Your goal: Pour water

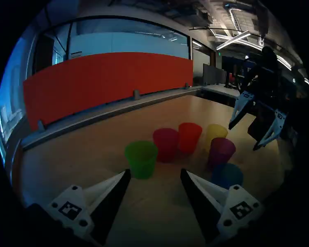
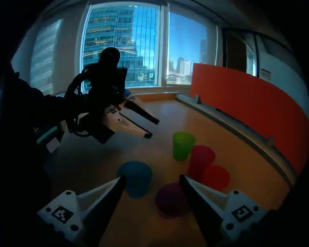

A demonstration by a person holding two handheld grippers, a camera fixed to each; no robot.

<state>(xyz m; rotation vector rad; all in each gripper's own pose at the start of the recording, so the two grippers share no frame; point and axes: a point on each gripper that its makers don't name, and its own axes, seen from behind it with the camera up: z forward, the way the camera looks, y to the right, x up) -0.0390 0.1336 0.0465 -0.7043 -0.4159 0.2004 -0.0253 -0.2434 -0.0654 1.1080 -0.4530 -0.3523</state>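
Several coloured plastic cups stand clustered on a wooden table [image 1: 92, 152]: green [image 1: 141, 158], pink [image 1: 166, 143], red [image 1: 189, 137], yellow [image 1: 216, 133], purple [image 1: 221, 151] and blue [image 1: 226, 175]. My left gripper [image 1: 155, 172] is open just short of the green cup, holding nothing. My right gripper [image 1: 243, 138] hangs open beyond the yellow and purple cups. In the right gripper view my right gripper [image 2: 151, 178] is open above the blue cup [image 2: 134, 177] and purple cup [image 2: 171, 199]. The green cup [image 2: 183, 145] stands farther off, with my left gripper [image 2: 153, 129] open beyond it.
An orange partition [image 1: 109, 82] on a grey rail runs along the table's far side. A person [image 2: 105, 78] shows as a dark silhouette against tall windows [image 2: 121, 45] at the table's end. Bare tabletop lies around the cups.
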